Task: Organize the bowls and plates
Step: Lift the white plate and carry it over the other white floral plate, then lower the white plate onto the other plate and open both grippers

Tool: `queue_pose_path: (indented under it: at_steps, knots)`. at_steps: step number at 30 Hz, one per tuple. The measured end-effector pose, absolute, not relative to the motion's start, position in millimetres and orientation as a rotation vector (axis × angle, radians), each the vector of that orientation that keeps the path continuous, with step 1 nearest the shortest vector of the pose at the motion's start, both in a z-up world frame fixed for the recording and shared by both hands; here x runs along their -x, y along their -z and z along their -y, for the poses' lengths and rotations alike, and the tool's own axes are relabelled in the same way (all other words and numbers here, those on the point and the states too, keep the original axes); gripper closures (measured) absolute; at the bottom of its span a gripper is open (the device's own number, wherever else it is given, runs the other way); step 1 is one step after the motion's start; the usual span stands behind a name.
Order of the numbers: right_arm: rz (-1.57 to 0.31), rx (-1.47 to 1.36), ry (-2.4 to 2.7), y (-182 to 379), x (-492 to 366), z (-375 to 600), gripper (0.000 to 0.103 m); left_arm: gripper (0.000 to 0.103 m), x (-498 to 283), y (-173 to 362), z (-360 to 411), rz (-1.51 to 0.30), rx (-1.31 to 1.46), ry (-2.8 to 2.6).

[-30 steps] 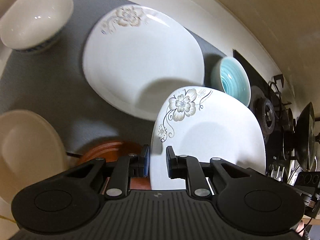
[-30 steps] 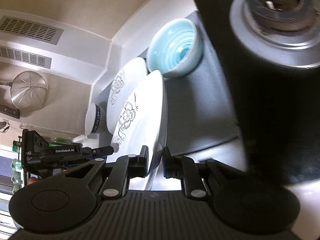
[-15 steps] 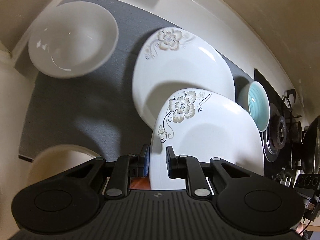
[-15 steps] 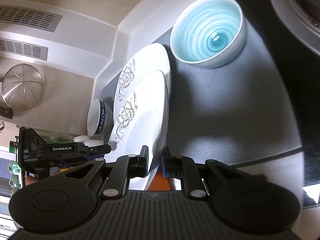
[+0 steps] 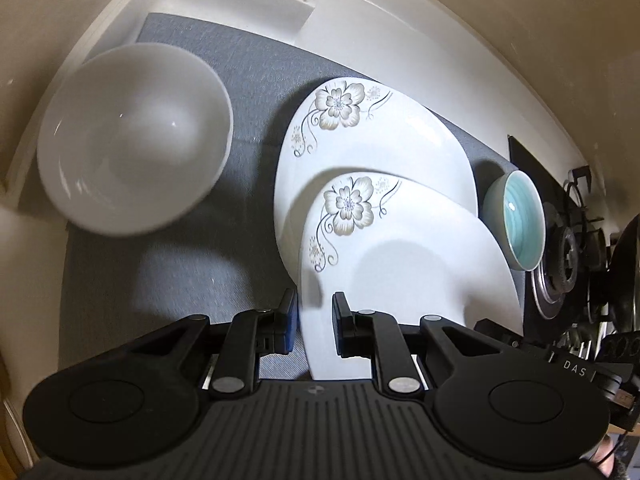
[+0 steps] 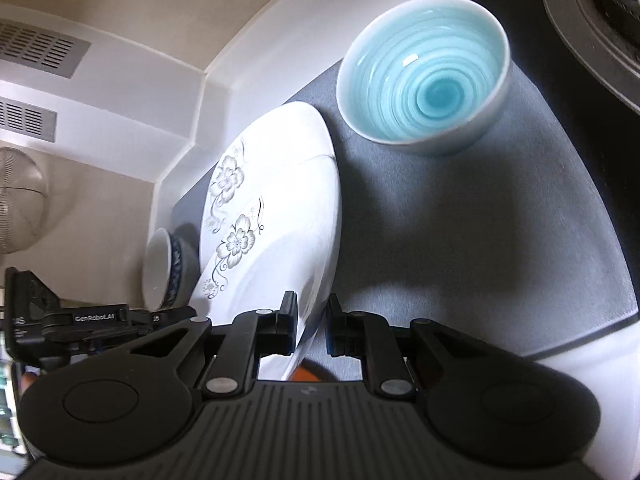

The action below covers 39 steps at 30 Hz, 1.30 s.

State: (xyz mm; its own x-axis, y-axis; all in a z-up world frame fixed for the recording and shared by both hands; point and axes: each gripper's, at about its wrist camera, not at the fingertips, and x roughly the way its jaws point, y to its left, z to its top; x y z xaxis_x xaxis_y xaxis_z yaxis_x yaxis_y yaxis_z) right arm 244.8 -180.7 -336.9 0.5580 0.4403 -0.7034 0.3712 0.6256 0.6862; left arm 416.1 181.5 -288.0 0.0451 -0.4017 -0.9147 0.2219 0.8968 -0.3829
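Observation:
Both grippers grip the same white flowered plate (image 5: 408,272), one on each side of its rim. My left gripper (image 5: 314,322) is shut on its near edge. My right gripper (image 6: 311,326) is shut on the opposite edge, where the plate (image 6: 280,248) shows nearly edge-on. The held plate hovers just over a second, matching flowered plate (image 5: 372,140) that lies on the grey mat (image 5: 168,264). A white bowl (image 5: 132,136) sits to the left. A light blue bowl (image 6: 424,68) sits to the right, also seen in the left wrist view (image 5: 520,224).
A blue-patterned white bowl (image 6: 166,272) stands beyond the plates in the right wrist view. A black stove with a burner (image 5: 568,264) lies right of the mat. The white counter backsplash (image 5: 360,12) runs behind. The left gripper's body (image 6: 80,320) shows at the left.
Both grippers carried the held plate farther over the mat, so it now overlaps the lying flowered plate more. The white bowl and blue bowl appear closer.

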Motion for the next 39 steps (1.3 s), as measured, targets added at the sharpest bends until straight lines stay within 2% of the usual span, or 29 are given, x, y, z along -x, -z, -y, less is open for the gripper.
queue_pose_path:
  at_steps: [8,17,24,32,34,39]
  knots:
    - [-0.993,-0.899,0.051,338,-256,173,0.089,0.085,-434,303,-192,-1.5,0.197,0.562]
    - [-0.996,-0.902,0.053,348,-264,177,0.086,0.085,-418,300,-200,-1.515,0.253,0.585]
    - [-1.035,-0.95,-0.005,352,-267,185,0.087,0.085,-406,292,-194,-1.478,0.183,0.564]
    - [-1.066,-0.855,-0.015,328,-248,166,0.084,0.085,-391,282,-191,-1.382,0.119,0.57]
    - [-1.052,-0.837,-0.003,321,-242,162,0.08,0.085,-388,281,-191,-1.362,0.108,0.577]
    - [-1.022,-0.8,0.01,316,-236,159,0.085,0.085,-393,287,-192,-1.366,0.137,0.596]
